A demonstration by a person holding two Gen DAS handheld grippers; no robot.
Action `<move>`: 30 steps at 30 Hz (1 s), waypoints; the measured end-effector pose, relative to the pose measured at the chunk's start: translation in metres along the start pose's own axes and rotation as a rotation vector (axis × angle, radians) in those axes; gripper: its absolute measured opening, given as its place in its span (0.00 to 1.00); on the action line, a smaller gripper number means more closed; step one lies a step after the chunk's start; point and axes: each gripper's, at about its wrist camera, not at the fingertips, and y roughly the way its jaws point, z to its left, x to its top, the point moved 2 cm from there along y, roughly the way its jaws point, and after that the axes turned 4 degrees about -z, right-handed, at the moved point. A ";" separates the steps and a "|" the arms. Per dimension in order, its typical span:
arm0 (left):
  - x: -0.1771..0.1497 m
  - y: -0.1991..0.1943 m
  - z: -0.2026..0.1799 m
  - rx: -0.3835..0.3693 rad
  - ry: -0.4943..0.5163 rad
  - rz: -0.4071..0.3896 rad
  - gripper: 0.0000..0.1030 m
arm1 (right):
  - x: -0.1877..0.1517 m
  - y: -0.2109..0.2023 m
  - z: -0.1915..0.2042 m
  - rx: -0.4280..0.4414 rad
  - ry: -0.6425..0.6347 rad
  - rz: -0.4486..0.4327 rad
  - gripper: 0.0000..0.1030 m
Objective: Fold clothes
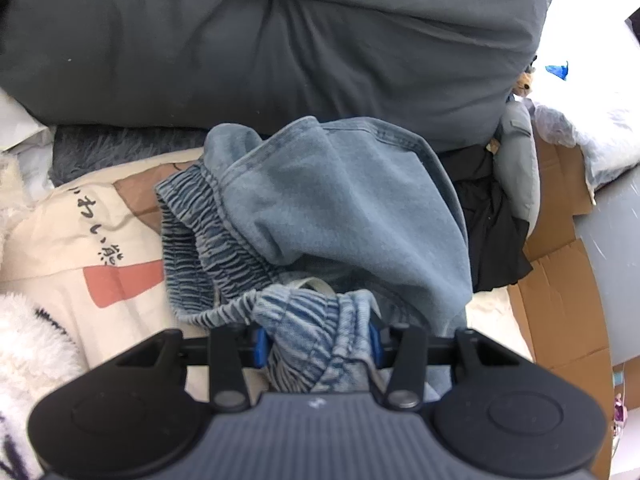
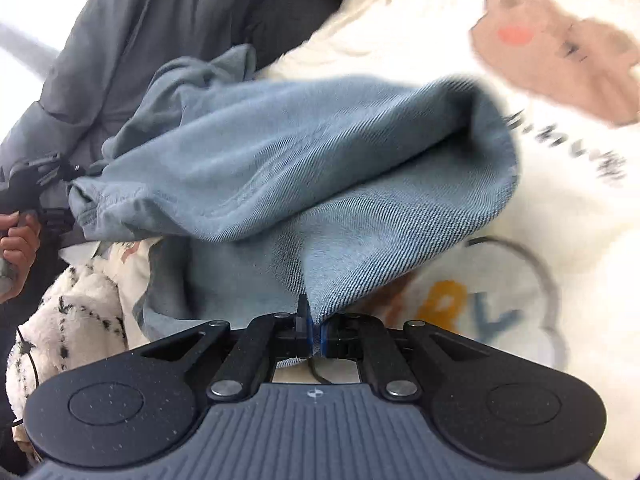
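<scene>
The left hand-held gripper [image 1: 318, 340] clamps the bunched elastic waistband of the jeans [image 1: 344, 200]; the right hand-held gripper [image 2: 315, 334] pinches their denim edge. They hang over a cream blanket [image 2: 440, 32].

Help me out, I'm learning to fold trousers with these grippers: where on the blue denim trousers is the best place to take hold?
Probably the denim trousers at their ends: the left gripper already clamps the bunched elastic waistband from the near side, the right gripper pinches a thin fabric edge. Both spots offer a graspable ridge.
</scene>
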 end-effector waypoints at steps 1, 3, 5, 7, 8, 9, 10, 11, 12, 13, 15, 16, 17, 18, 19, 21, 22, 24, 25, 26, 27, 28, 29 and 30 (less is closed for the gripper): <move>0.000 -0.002 -0.001 0.002 0.003 0.001 0.45 | 0.001 -0.008 -0.004 -0.017 0.006 -0.005 0.01; 0.000 -0.007 -0.001 0.005 0.005 -0.001 0.45 | 0.005 -0.026 -0.012 -0.058 0.012 -0.019 0.01; 0.002 -0.013 -0.001 0.012 0.004 -0.008 0.45 | 0.008 -0.044 -0.022 -0.106 0.020 -0.030 0.01; 0.002 -0.018 -0.001 0.021 0.003 -0.017 0.44 | 0.010 -0.063 -0.033 -0.160 0.027 -0.039 0.00; 0.003 -0.021 -0.001 0.024 0.002 -0.020 0.44 | 0.011 -0.072 -0.039 -0.188 0.029 -0.044 0.00; 0.003 -0.024 0.000 0.027 0.001 -0.022 0.44 | 0.012 -0.081 -0.044 -0.213 0.030 -0.047 0.00; 0.003 -0.027 0.000 0.031 0.002 -0.023 0.43 | 0.013 -0.091 -0.047 -0.231 0.028 -0.048 0.00; 0.003 -0.029 0.001 0.035 0.004 -0.021 0.43 | 0.013 -0.100 -0.051 -0.248 0.027 -0.048 0.00; 0.003 -0.032 0.002 0.041 0.008 -0.018 0.43 | 0.014 -0.109 -0.054 -0.265 0.025 -0.049 0.00; 0.004 -0.034 0.003 0.046 0.013 -0.016 0.42 | 0.014 -0.118 -0.057 -0.282 0.022 -0.050 0.00; 0.006 -0.041 0.004 0.056 0.021 -0.014 0.42 | 0.016 -0.136 -0.057 -0.309 0.007 -0.052 0.00; 0.007 -0.044 0.005 0.059 0.024 -0.013 0.42 | 0.016 -0.145 -0.056 -0.319 -0.005 -0.053 0.00; 0.008 -0.047 0.005 0.059 0.027 -0.012 0.42 | 0.017 -0.153 -0.055 -0.329 -0.017 -0.053 0.00; 0.009 -0.050 0.005 0.059 0.030 -0.011 0.42 | 0.018 -0.160 -0.052 -0.338 -0.032 -0.053 0.00; 0.009 -0.053 0.005 0.058 0.035 -0.010 0.41 | 0.019 -0.169 -0.050 -0.347 -0.047 -0.050 0.00; 0.010 -0.060 0.002 0.048 0.046 -0.007 0.40 | 0.021 -0.184 -0.044 -0.363 -0.073 -0.050 0.00; 0.011 -0.063 -0.001 0.040 0.053 -0.008 0.40 | 0.024 -0.191 -0.041 -0.370 -0.084 -0.050 0.00; 0.012 -0.071 -0.006 0.022 0.072 -0.013 0.40 | 0.028 -0.206 -0.035 -0.384 -0.103 -0.053 0.00; 0.013 -0.073 -0.008 0.015 0.078 -0.012 0.39 | 0.030 -0.214 -0.032 -0.391 -0.112 -0.057 0.00; 0.013 -0.075 -0.010 0.010 0.080 -0.008 0.39 | 0.032 -0.222 -0.028 -0.401 -0.122 -0.063 0.00; 0.013 -0.077 -0.011 0.006 0.078 -0.003 0.39 | 0.035 -0.228 -0.024 -0.410 -0.132 -0.067 0.00; 0.012 -0.079 -0.012 0.002 0.074 0.003 0.39 | 0.039 -0.235 -0.021 -0.419 -0.142 -0.072 0.00; 0.011 -0.080 -0.013 -0.003 0.070 0.007 0.39 | 0.042 -0.241 -0.018 -0.428 -0.151 -0.075 0.00; 0.010 -0.083 -0.014 -0.007 0.067 0.011 0.39 | 0.045 -0.247 -0.016 -0.437 -0.154 -0.074 0.00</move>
